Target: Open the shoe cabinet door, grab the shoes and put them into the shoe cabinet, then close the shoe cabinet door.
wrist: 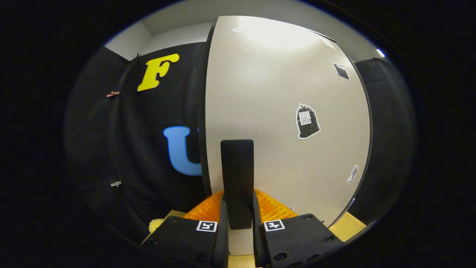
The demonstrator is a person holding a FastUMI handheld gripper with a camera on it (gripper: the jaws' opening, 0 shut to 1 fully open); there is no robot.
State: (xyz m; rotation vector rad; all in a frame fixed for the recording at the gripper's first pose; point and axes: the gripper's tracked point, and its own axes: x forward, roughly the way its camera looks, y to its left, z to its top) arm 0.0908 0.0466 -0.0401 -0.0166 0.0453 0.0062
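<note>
The hand-held gripper [238, 214] is closing its two fingers [222, 238] on the black upright handle [237, 178] of the shoe cabinet door [282, 123], one finger pressing against each side of the handle's lower end. The pale door is standing just beyond the fingers, its left edge showing against the booth's dark wall, with a few stickers [307, 121] sitting on its right half. The light wooden worktop [349, 225] is lying under the cabinet, showing near the fingers on both sides.

Smooth satin cabinet door [282, 111], matt black handle [237, 178]
</note>
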